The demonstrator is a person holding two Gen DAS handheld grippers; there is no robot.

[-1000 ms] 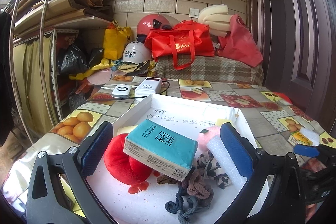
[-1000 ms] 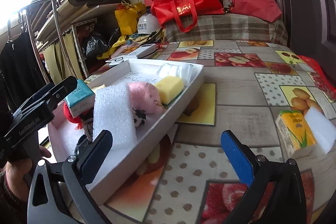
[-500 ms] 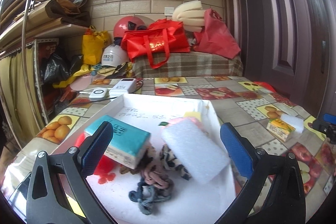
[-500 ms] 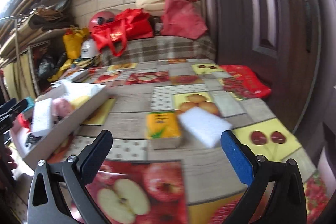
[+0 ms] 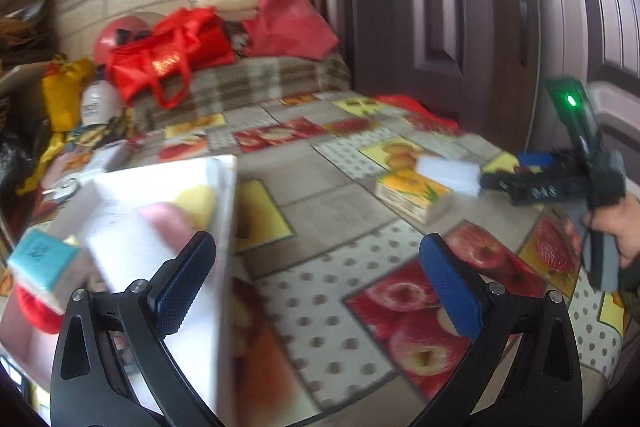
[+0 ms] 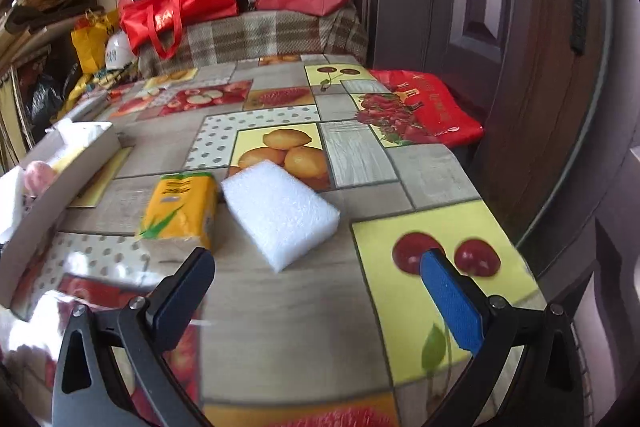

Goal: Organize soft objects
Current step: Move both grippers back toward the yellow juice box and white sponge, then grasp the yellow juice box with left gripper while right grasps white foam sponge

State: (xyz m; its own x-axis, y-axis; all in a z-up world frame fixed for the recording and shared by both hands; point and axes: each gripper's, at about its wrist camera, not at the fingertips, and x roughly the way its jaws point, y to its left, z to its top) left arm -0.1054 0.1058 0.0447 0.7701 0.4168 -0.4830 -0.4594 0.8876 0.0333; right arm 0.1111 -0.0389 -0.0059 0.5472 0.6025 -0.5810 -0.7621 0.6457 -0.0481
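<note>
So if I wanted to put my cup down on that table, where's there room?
The near right corner, on the cherry print beside the white foam block, is bare. So is the stretch between the yellow tissue pack and the white tray, and the far middle. The tray is packed with soft things, and bags crowd the far end.

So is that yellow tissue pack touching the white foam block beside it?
Cannot tell. In the right wrist view the yellow tissue pack and white foam block sit side by side with edges meeting, but no clear gap or contact shows.
</note>
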